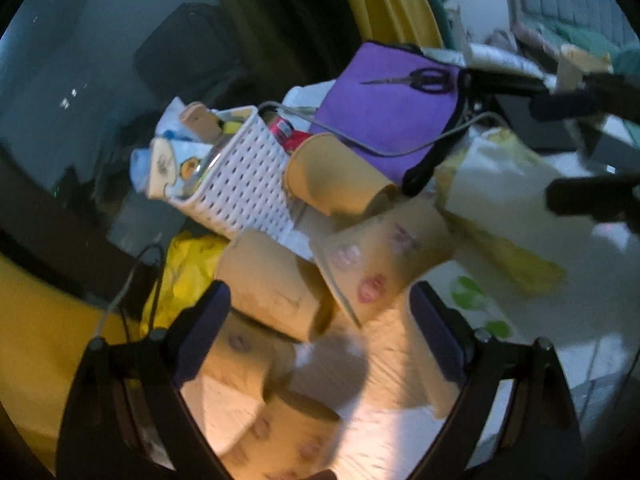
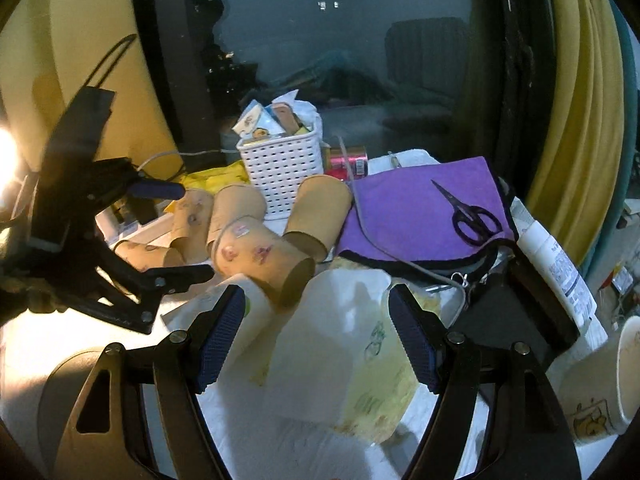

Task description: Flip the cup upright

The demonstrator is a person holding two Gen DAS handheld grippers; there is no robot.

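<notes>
Right wrist view shows the sticker-printed paper cup lying on its side among other toppled brown cups, just in front of the white perforated basket. Right gripper hangs with fingers spread wide, holding nothing, over a white bag. Left gripper is likewise spread and empty (its own view is blurred), near the cups. Black scissors rest on a purple cloth.

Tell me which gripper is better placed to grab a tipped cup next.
Left. The left gripper is open right over the tipped paper cups; the right gripper, also open, faces a white bag.
</notes>
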